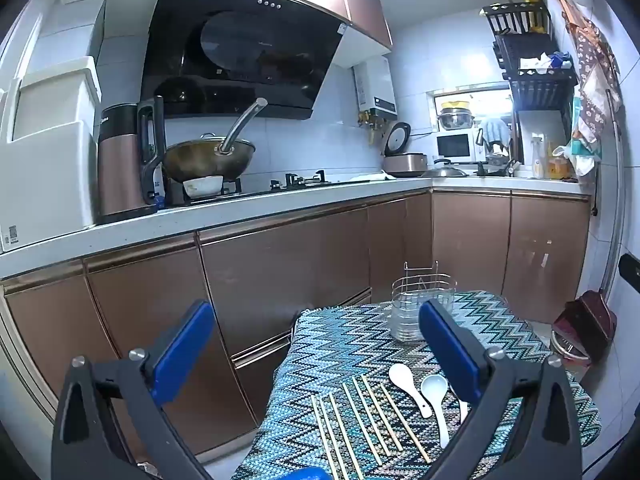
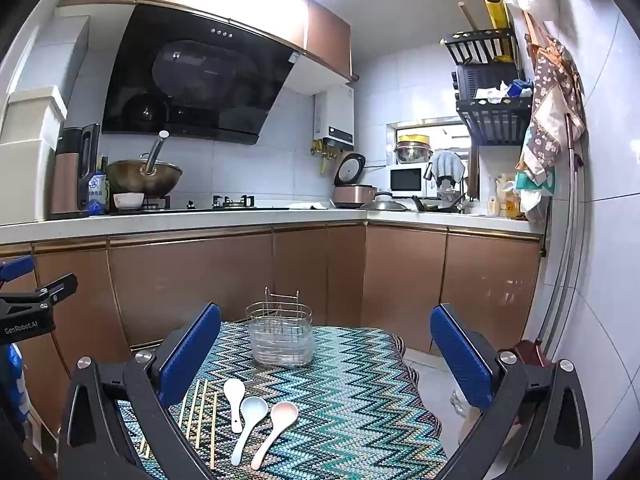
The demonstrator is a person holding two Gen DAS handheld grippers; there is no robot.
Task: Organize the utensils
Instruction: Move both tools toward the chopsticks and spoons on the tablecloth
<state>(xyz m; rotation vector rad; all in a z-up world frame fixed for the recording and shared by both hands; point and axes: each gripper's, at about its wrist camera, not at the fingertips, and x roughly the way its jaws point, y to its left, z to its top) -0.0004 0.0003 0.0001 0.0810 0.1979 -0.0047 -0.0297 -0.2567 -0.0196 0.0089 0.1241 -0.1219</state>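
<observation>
On tabletop (image 2: 360, 380) under zigzag cloth: chopsticks (image 2: 202, 412) lay side by side in row, three spoons (image 2: 248, 420) fanned just beside them, bowls toward wire holder (image 2: 280, 336). Holder stood upright at far end, apart from utensils, seemingly empty, likely destination. Left claw (image 1: 312, 344) hung above near edge, jaws wide apart, nothing between them. Right claw (image 2: 326, 344) likewise spread wide, empty, roughly level, facing holder. Layout probably kept each piece separate for single pick. No utensil lifted yet.
</observation>
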